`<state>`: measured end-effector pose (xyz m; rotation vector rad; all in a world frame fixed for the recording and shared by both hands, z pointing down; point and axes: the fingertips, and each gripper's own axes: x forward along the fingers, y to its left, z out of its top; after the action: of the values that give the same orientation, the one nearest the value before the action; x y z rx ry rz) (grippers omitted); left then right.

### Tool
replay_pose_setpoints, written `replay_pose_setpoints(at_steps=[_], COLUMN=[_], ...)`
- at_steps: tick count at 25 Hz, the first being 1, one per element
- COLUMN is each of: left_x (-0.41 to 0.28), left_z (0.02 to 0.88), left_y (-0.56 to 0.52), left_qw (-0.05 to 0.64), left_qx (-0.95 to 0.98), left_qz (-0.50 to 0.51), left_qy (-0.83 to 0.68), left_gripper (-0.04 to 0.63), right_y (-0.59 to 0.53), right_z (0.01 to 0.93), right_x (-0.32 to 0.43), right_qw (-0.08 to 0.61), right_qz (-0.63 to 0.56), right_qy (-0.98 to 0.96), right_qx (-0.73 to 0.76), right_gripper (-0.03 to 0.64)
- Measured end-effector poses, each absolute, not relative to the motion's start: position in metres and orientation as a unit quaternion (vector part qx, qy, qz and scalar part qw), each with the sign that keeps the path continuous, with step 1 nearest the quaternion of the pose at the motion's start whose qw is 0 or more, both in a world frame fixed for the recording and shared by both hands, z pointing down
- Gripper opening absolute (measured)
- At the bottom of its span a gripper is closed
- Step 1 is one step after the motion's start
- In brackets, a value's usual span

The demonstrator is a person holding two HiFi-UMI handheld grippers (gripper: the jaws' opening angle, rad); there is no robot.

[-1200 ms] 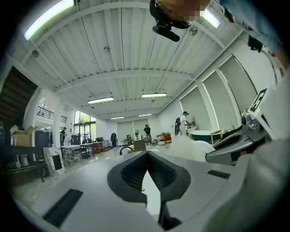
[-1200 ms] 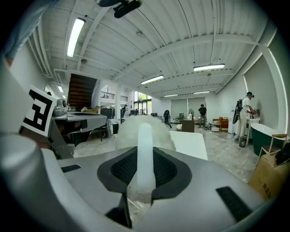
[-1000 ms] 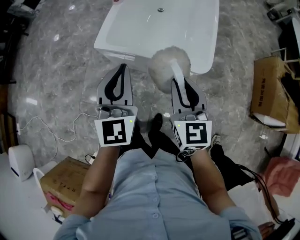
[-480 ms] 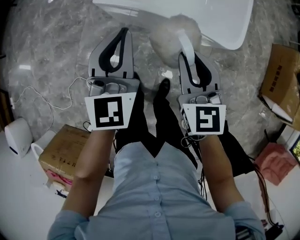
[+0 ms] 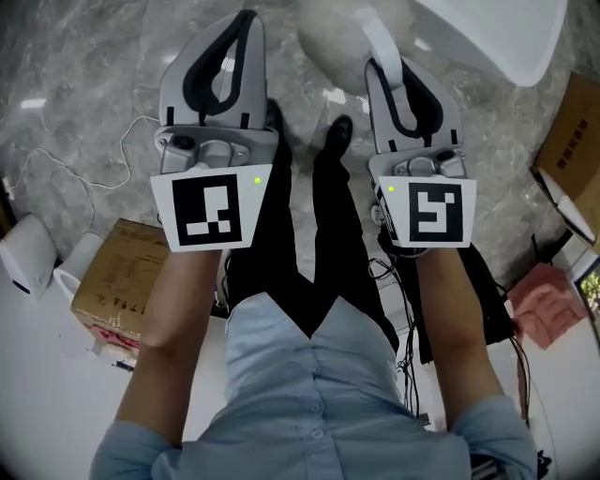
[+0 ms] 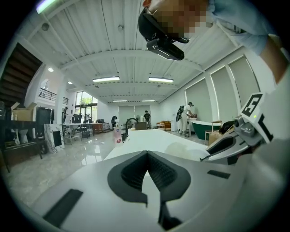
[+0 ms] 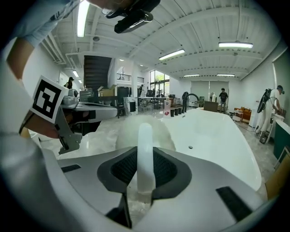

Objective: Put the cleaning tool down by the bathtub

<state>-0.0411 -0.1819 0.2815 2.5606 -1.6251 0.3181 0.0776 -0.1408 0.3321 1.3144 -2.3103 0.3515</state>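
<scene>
The cleaning tool is a fluffy white duster (image 5: 339, 30) with a smooth white handle (image 5: 380, 37). My right gripper (image 5: 378, 58) is shut on that handle, and the fluffy head (image 7: 132, 130) sticks out past the jaws. The handle (image 7: 145, 154) runs upright between the right gripper's (image 7: 145, 159) dark pads. The white bathtub (image 5: 511, 33) lies just beyond the duster at the top right, and its long basin (image 7: 213, 136) stretches away in the right gripper view. Beside it, my left gripper (image 5: 246, 21) is held level, shut and empty (image 6: 147, 156).
A cardboard box (image 5: 120, 286) and a small white device (image 5: 22, 255) sit at the left, with a white cable (image 5: 89, 178) on the marble floor. Another carton (image 5: 574, 141) and a pink bag (image 5: 551, 292) lie at the right. My shoes (image 5: 337, 136) stand between the grippers.
Both grippers have come nearer to the camera and look larger. The bathtub has slid to the top right edge of the head view. The duster stays held in the right gripper.
</scene>
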Motion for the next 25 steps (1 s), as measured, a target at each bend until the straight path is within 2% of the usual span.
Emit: replay_pose_setpoints(at_steps=[3,8,25], left_x=[-0.049,-0.061,-0.073], left_z=[0.32,0.374,0.491], left_y=[-0.181,-0.183,-0.198], left_qw=[0.054,0.073,0.077], left_qx=[0.84,0.832,0.834], left_qz=[0.117,0.121,0.107], left_qy=[-0.527,-0.537,-0.536], left_gripper=[0.014,0.014,0.014], right_y=[-0.142,-0.153,-0.165], right_z=[0.369,0.416,0.546], right_x=[0.067,0.056,0.037], right_qw=[0.245,0.23,0.261], right_qz=[0.137,0.125,0.12], right_qy=[-0.841,-0.848,-0.863], right_qx=[0.463,0.461,0.416], right_gripper=[0.096,0.096,0.095])
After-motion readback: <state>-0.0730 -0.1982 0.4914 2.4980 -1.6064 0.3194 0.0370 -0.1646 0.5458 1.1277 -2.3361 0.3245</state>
